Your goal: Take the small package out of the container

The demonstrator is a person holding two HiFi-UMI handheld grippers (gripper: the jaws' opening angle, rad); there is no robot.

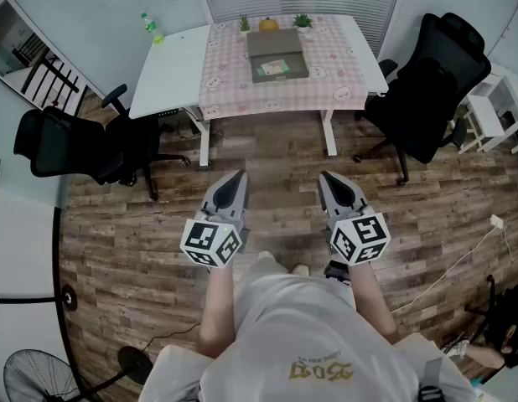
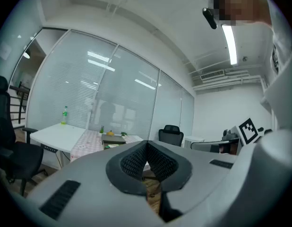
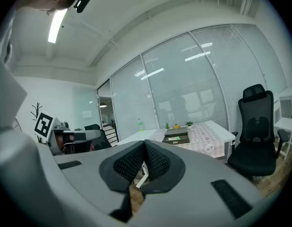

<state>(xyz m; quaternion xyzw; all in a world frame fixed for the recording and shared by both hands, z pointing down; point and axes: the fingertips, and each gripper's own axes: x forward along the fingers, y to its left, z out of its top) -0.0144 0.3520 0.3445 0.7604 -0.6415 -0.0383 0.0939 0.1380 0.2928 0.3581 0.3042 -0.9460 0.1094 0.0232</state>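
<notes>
A flat grey container lies on the pink checked cloth of a white table across the room. A small greenish package shows in its near half. My left gripper and right gripper are held side by side at waist height over the wooden floor, far short of the table. Both are shut with nothing between the jaws. The left gripper view shows the left gripper with pads together and the container far off. In the right gripper view the right gripper points toward the container.
Black office chairs stand left and right of the table. A green bottle, two small plants and an orange object sit on the tabletop. A fan is at lower left, a white shelf and a cable at right.
</notes>
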